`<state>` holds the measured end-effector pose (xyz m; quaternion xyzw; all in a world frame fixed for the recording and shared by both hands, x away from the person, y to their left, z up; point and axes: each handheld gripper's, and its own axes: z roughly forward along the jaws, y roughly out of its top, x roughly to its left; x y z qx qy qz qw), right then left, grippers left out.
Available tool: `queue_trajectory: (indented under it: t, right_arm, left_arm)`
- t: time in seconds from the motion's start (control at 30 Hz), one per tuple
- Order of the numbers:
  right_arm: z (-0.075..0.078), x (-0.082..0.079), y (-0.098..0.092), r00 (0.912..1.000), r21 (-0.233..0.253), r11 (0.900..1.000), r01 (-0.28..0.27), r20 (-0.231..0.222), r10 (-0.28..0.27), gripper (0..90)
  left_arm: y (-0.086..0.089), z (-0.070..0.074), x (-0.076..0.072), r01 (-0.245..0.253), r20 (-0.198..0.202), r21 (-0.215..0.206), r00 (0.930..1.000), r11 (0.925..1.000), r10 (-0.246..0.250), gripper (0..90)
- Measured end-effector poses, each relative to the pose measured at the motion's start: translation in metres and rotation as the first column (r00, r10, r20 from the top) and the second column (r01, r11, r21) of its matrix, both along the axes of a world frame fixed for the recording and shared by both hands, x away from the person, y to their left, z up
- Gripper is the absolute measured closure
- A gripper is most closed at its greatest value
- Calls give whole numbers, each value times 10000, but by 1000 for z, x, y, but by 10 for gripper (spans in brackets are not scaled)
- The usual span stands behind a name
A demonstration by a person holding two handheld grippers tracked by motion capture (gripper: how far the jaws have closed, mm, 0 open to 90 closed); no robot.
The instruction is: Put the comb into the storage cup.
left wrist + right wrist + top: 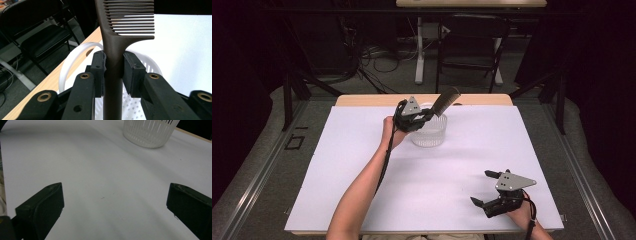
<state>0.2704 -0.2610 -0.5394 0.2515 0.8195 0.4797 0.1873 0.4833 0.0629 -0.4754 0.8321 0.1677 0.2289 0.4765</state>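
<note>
left tongs (430, 114) are clamped on the handle of a dark comb (445, 101), held over the far middle of the table (362, 165), above a white basket (429, 132). right tongs (484, 189) sit low near the table's front right corner, jaws spread wide with only bare white surface between them, gripping nothing.

high view: the white-topped table with both forearms coming in from the bottom, and the comb slanting up and to the right, teeth end past the basket's far rim. a folding chair (472, 47) and cables stand on the floor behind the table.

left tongs view: close look at the grip; both pads (131, 73) press the comb (113, 75) handle just below the teeth. the handle runs down between the jaws over the basket (147, 65) mouth. the basket's slotted wall and holed floor show here, and what shows of the floor is bare.

right tongs view: the open jaws at either side, and the basket (148, 132) standing well apart at the far edge, its slotted wall from outside; its inside is not visible from here.
</note>
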Motion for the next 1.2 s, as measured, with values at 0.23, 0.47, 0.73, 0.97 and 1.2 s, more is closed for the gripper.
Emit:
queue_trajectory:
  t: [0.23, 0.47, 0.73, 0.97, 1.2]
  right_arm:
    - [0, 0, 0, 10000, 7, 10000, -13, -12, 13, 11]
    - [0, 0, 0, 10000, 17, 10000, -2, -9, 2, 11]
    - [0, 0, 0, 10000, 10, 10000, 3, 1, -3, 11]
    - [0, 0, 0, 10000, 16, 10000, 14, -6, -14, 11]
    - [0, 0, 0, 10000, 3, 10000, 25, 9, -25, 11]
  left_arm:
    - [0, -1, 1, -49, -54, 60, 10000, 10000, 49, 722]
    - [0, -3, 3, -108, -47, 188, 9999, 9998, 108, 722]
    - [-1, -6, 4, -126, -169, 335, 9998, 9994, 132, 722]
    - [-2, -8, 5, -118, -236, 433, 9996, 9990, 128, 720]
    - [-3, -10, 6, -122, -342, 595, 9993, 9982, 143, 721]
